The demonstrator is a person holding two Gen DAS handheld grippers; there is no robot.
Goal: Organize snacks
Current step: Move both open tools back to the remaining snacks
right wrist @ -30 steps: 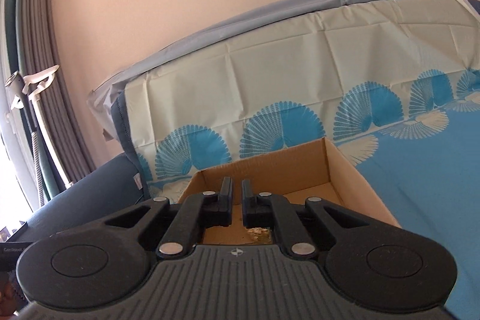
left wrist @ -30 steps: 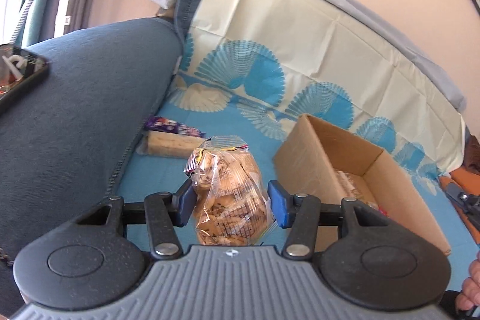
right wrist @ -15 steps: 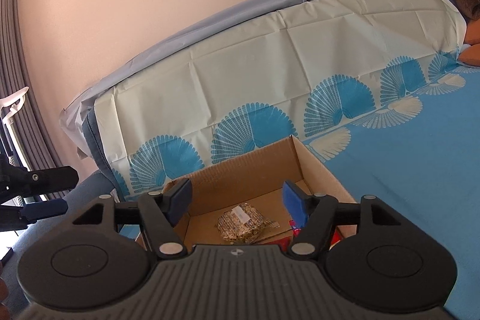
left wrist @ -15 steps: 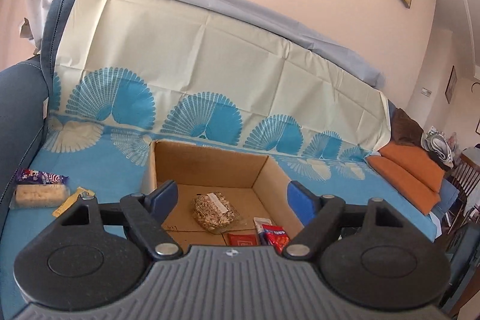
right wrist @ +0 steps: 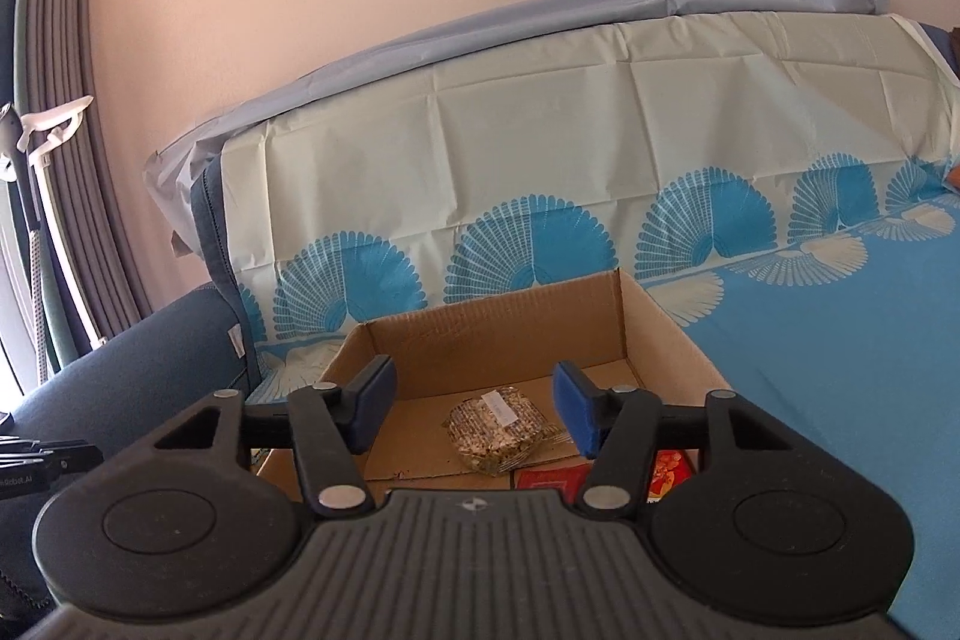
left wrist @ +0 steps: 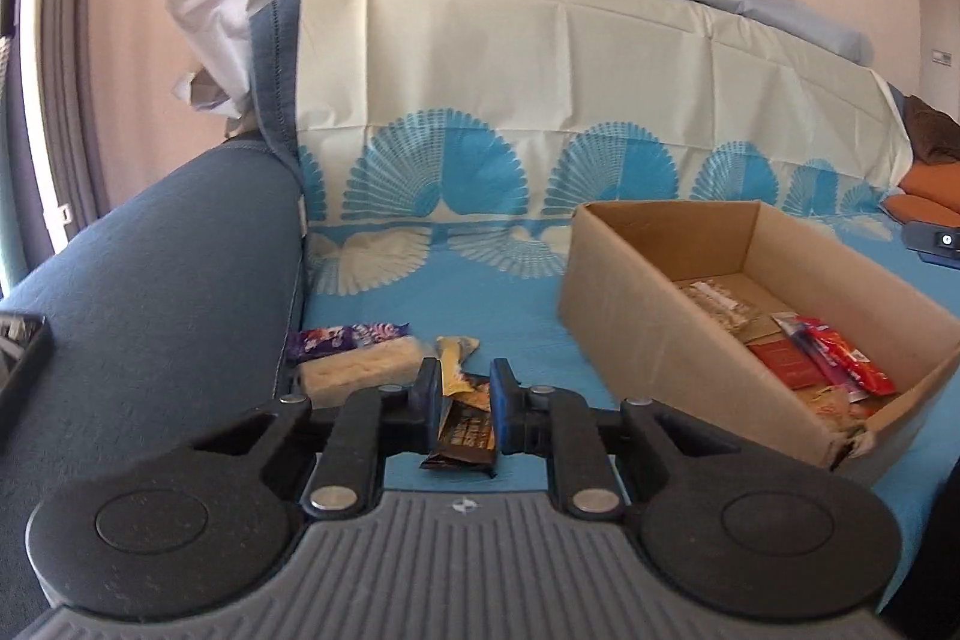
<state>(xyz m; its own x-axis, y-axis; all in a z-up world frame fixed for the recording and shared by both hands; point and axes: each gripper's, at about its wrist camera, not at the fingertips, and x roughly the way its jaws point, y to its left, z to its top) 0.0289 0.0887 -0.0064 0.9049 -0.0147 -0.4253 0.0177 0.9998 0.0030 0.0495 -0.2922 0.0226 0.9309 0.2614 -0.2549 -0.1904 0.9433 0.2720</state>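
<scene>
My left gripper is shut on a brown and yellow snack packet, low over the blue sofa cover. A pale wafer bar and a purple packet lie just left of it. The cardboard box stands to the right, with red packets and a clear grain-bar pack inside. My right gripper is open and empty above the box, over a clear pack of seed bars and a red packet.
The dark blue sofa armrest rises on the left, with a black tray edge on it. The sofa back has a cream and blue fan-print cover. Orange cushions lie far right. Curtains hang at left.
My left gripper dropped the cookie bag, swung from the box back to the loose snacks and shut on the brown packet. My right gripper opened over the box and stays open.
</scene>
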